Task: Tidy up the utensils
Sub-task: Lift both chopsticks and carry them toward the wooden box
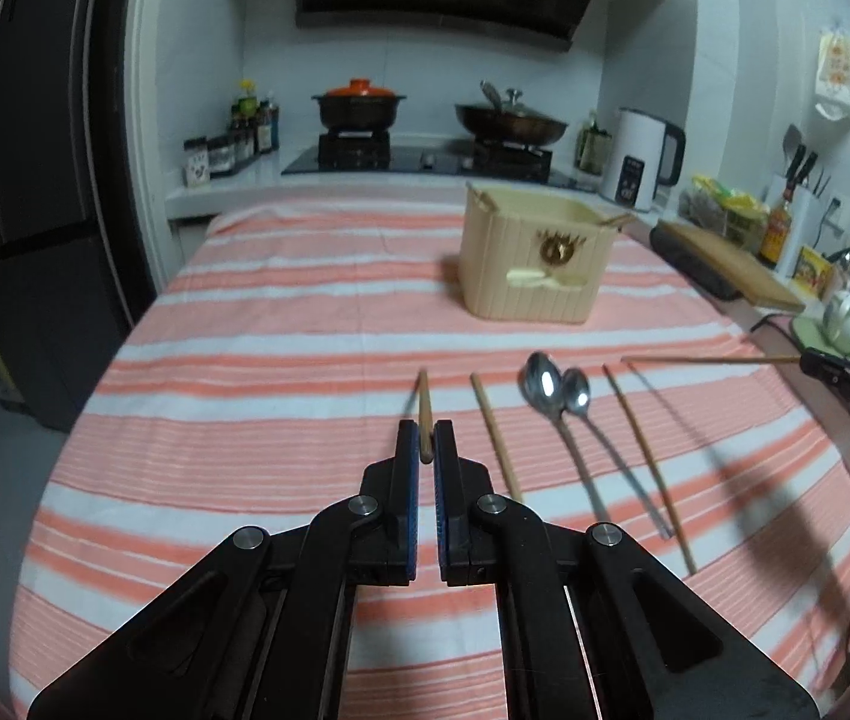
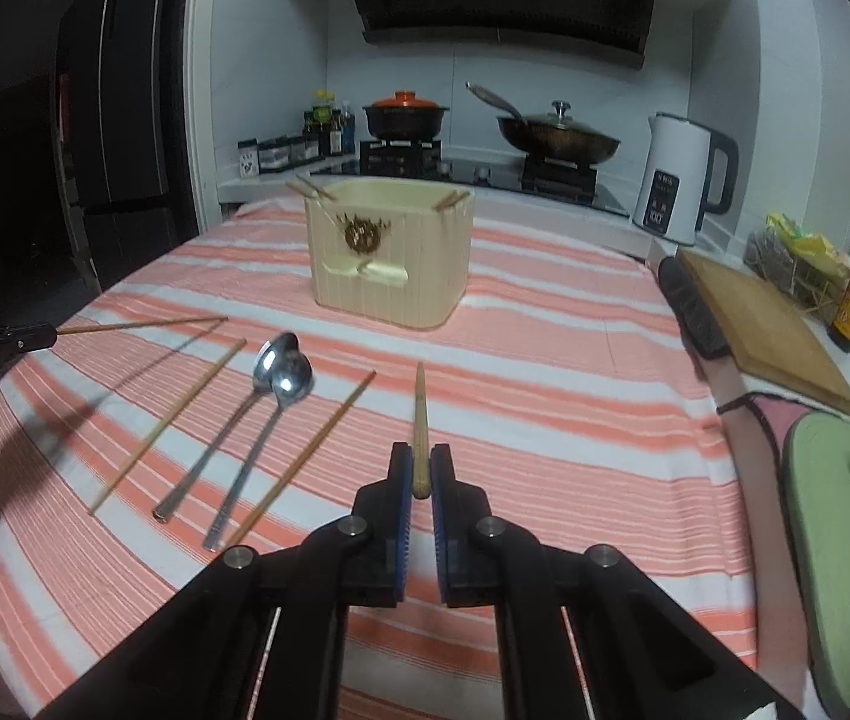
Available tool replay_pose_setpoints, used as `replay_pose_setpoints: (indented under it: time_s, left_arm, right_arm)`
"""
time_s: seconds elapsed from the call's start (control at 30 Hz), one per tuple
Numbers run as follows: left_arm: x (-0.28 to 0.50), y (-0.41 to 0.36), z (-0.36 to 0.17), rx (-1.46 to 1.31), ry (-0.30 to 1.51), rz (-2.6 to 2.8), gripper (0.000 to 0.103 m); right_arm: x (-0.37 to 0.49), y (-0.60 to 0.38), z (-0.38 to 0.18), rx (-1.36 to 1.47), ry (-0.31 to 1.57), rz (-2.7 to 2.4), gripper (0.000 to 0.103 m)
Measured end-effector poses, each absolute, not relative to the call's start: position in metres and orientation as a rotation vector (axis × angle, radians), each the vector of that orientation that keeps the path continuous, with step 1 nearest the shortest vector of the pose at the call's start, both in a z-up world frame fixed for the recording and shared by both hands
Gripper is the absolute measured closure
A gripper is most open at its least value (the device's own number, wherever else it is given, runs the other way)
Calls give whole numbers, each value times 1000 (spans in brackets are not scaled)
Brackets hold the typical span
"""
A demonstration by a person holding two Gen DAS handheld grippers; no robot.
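One chopstick [image 1: 424, 414] is clamped in the left gripper [image 1: 425, 441], another [image 2: 420, 432] in the right gripper [image 2: 421, 468]; two spoons [image 1: 551, 390] and two chopsticks [image 1: 494, 432] are left at frame centre, outside the basket [image 1: 536, 264].

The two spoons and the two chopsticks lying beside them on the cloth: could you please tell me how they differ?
The spoons are shiny metal with rounded bowls; the loose chopsticks are plain wooden sticks. The spoons lie together, bowls overlapping; the chopsticks lie apart, one on either side. All lie flat on the striped cloth, roughly parallel.
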State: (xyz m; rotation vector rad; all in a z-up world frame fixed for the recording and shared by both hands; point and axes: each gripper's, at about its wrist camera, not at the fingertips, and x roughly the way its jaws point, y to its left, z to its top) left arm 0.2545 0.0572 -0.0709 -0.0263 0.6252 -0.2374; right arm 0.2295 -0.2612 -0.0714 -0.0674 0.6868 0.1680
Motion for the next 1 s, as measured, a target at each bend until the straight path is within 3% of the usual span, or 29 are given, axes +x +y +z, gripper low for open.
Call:
replay_pose_setpoints:
  time_s: [0.3, 1.0]
  left_arm:
    - [238, 42, 8, -43, 446, -306, 101]
    - [278, 10, 60, -94, 365, -413, 101]
  right_arm:
    - [207, -244, 8, -21, 516, 203, 97]
    - [228, -227, 53, 35, 476, 252, 97]
